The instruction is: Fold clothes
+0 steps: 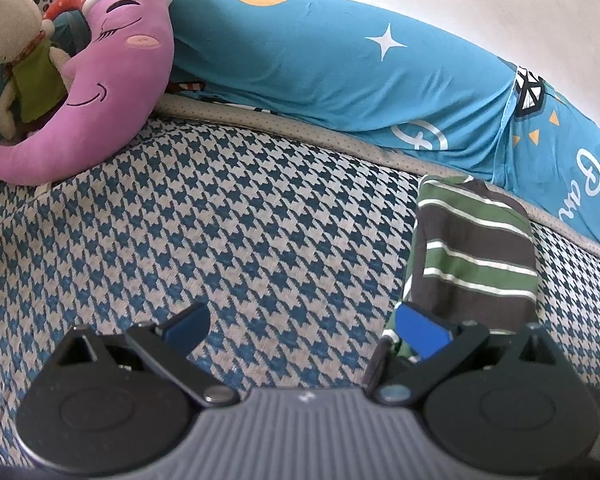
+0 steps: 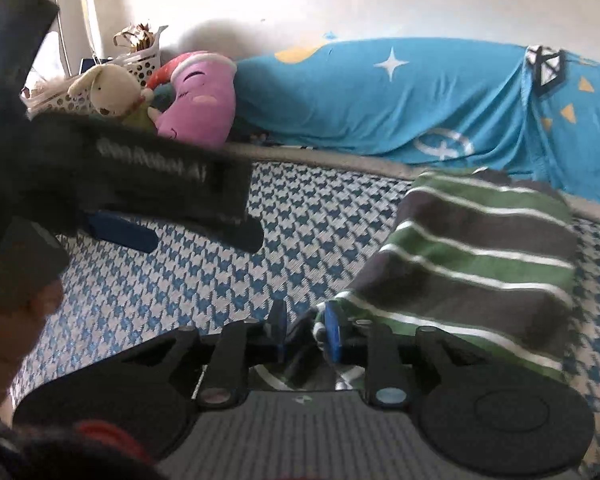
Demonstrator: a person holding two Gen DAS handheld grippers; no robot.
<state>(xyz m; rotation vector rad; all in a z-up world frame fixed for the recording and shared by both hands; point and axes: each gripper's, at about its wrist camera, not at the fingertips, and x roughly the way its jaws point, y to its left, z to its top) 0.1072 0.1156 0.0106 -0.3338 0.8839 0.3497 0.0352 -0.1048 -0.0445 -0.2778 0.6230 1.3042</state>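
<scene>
A folded garment with green, grey and white stripes (image 1: pixel 474 248) lies on the blue-and-white houndstooth mat (image 1: pixel 220 220), at the right in both views. My left gripper (image 1: pixel 304 328) is open and low over the mat. Its right pad (image 1: pixel 420 330) sits at the garment's near left edge, and its left pad is over bare mat. My right gripper (image 2: pixel 306 328) is shut on the near left corner of the striped garment (image 2: pixel 480 256), with cloth bunched between its blue pads. In the right wrist view the left gripper shows blurred at the left, one blue pad (image 2: pixel 120 232) visible.
A long blue bedding roll with stars (image 1: pixel 340 64) lies along the white wall behind the mat. A purple moon plush (image 1: pixel 112 80) and a cream teddy bear (image 1: pixel 8 28) rest at the far left. A white basket (image 2: pixel 140 64) stands behind them. A hand (image 2: pixel 16 320) shows at the left edge.
</scene>
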